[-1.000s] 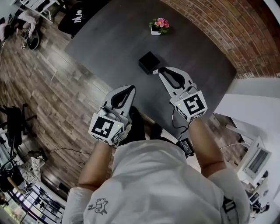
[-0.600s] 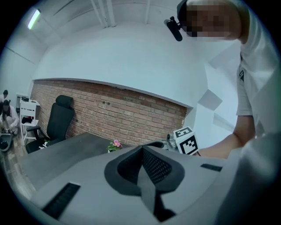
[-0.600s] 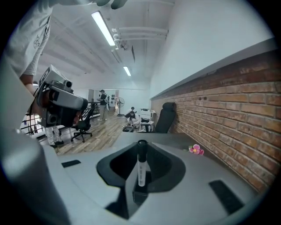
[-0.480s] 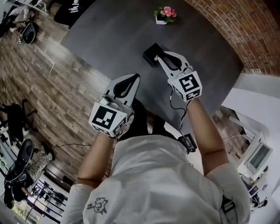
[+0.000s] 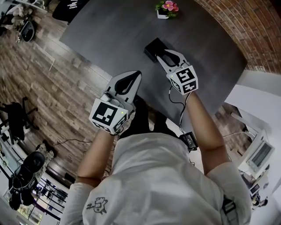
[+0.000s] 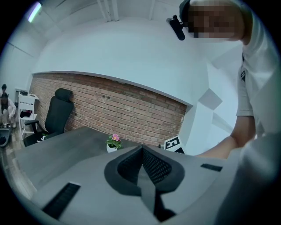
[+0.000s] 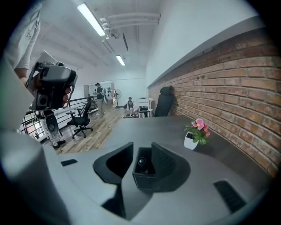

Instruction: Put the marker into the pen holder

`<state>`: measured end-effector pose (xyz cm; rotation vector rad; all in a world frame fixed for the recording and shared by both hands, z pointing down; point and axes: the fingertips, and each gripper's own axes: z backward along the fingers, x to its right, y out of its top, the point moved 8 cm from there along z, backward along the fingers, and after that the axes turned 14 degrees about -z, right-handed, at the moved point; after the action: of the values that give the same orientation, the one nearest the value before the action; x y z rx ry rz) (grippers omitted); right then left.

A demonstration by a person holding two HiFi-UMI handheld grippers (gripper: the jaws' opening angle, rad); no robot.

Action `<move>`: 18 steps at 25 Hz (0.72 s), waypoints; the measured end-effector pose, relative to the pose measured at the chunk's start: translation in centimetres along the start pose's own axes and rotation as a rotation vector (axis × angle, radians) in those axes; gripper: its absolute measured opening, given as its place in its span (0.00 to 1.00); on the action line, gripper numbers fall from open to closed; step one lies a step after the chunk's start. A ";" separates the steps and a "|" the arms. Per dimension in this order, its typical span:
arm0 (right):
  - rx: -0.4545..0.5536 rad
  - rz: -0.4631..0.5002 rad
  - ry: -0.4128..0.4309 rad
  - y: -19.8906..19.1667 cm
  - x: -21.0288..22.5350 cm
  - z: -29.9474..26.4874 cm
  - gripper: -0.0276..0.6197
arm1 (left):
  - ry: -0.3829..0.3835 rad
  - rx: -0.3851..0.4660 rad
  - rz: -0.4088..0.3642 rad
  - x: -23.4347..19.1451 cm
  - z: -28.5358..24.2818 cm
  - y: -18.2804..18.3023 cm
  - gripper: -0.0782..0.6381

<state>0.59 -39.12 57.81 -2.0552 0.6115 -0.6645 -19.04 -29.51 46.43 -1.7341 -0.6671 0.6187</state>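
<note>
The black square pen holder (image 5: 152, 47) (image 7: 148, 175) stands on the dark table (image 5: 109, 30). A dark marker (image 7: 142, 162) stands upright inside it, seen end-on in the right gripper view. My right gripper (image 5: 162, 55) (image 7: 142, 151) hovers right over the holder; its jaws are opening, spread to either side of the marker, and the pads do not press on it. My left gripper (image 5: 136, 74) (image 6: 142, 152) is held at the table's near edge with its jaws shut together and nothing between them.
A small white pot of pink flowers (image 5: 166, 9) (image 7: 193, 135) (image 6: 113, 143) sits at the table's far side by the brick wall (image 7: 228, 83). A black office chair (image 6: 55, 115) stands at the table's end. Wooden floor (image 5: 39, 79) lies to the left.
My right gripper moved forward over the pen holder with the marker, and its jaws have spread apart. The left gripper has stayed near the table edge.
</note>
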 end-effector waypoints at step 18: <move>0.150 0.055 0.048 2.4 -4.1 12.1 0.19 | 0.043 0.015 -0.025 6.6 1.7 1.5 0.12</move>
<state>5.08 -30.65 48.98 -1.8814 0.6243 -0.7080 -15.40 -23.97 44.08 -1.7176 -0.6517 0.5668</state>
